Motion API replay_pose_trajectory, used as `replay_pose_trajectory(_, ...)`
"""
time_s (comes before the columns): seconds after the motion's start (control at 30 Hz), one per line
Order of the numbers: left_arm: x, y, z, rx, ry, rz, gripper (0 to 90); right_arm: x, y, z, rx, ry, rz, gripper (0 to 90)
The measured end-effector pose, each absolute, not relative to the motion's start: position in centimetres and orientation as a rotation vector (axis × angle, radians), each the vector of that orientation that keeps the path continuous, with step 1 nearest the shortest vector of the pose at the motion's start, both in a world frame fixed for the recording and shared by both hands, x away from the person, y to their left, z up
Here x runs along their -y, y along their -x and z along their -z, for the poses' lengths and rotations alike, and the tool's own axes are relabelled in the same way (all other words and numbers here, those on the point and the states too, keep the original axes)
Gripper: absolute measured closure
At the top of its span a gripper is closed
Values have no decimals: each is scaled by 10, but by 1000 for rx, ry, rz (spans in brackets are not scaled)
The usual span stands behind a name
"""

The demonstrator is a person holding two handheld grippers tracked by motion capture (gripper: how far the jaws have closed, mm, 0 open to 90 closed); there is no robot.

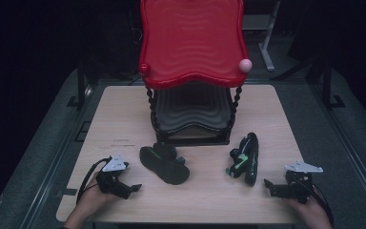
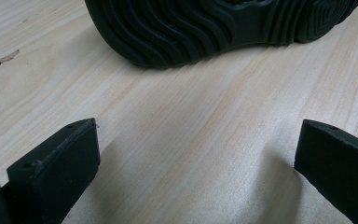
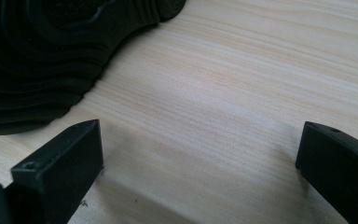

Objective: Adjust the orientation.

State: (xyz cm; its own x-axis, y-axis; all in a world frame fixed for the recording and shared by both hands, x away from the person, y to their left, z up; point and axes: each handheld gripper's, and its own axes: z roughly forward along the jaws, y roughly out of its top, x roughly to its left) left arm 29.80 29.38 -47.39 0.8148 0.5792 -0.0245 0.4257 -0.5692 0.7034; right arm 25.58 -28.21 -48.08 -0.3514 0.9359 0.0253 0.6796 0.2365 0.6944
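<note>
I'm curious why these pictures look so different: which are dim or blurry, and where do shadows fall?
High view: the room is dark, the table and red tray are lit, and the picture is soft. Left gripper view: the shoe sole is close and slightly blurred, with soft shadows beside the open jaws. Right gripper view: the other shoe is nearly black with little detail; the wood grain is sharp.

Red wavy-topped two-tier rack [image 1: 192, 43] with a pink knob [image 1: 245, 65] at the back of the wooden table [image 1: 124, 114]

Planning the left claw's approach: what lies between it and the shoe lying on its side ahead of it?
Nothing: bare wooden tabletop runs from the open left claw to the shoe's black ridged sole, as the left gripper view shows.
</note>
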Motion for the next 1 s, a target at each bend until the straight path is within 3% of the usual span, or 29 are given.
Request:
replay_pose_trajectory(0.27, -290, -299, 474, -754, -2266, -295, 2, 282, -256, 481, -2120, -1483, -878, 1)
replay_pose_trajectory(0.33, -289, -299, 469, -742, -2272, -294, 82, 282, -256, 481, -2119, -1482, -878, 1)
replay_pose_trajectory(0.37, -288, -299, 468, -738, -2271, -291, 170, 282, -256, 481, -2120, -1483, -878, 1)
replay_pose_trajectory(0.43, -287, -298, 467, -745, -2276, -305, 189, 282, -256, 481, -2120, -1482, -878, 1)
replay_pose_trajectory(0.63, -288, -294, 445, -706, -2197, -297, 548, 282, -256, 481, -2116, -1486, -876, 1)
replay_pose_trajectory(0.7, -287, -295, 440, -714, -2187, -281, 713, 282, -256, 481, -2116, -1486, -876, 1)
replay_pose_trajectory(0.73, -286, -296, 436, -721, -2177, -273, 713, 282, -256, 481, -2116, -1486, -876, 1)
replay_pose_trajectory(0.77, -284, -298, 430, -718, -2156, -262, 820, 282, -256, 481, -2116, -1486, -876, 1)
replay_pose_trajectory(0.8, -284, -298, 430, -718, -2156, -262, 862, 282, -256, 481, -2116, -1486, -876, 1)
replay_pose_trajectory(0.83, -282, -301, 422, -715, -2136, -261, 900, 282, -256, 481, -2116, -1486, -876, 1)
replay_pose_trajectory(1.0, -272, -312, 409, -685, -2123, -218, 900, 282, -256, 481, -2116, -1486, -876, 1)
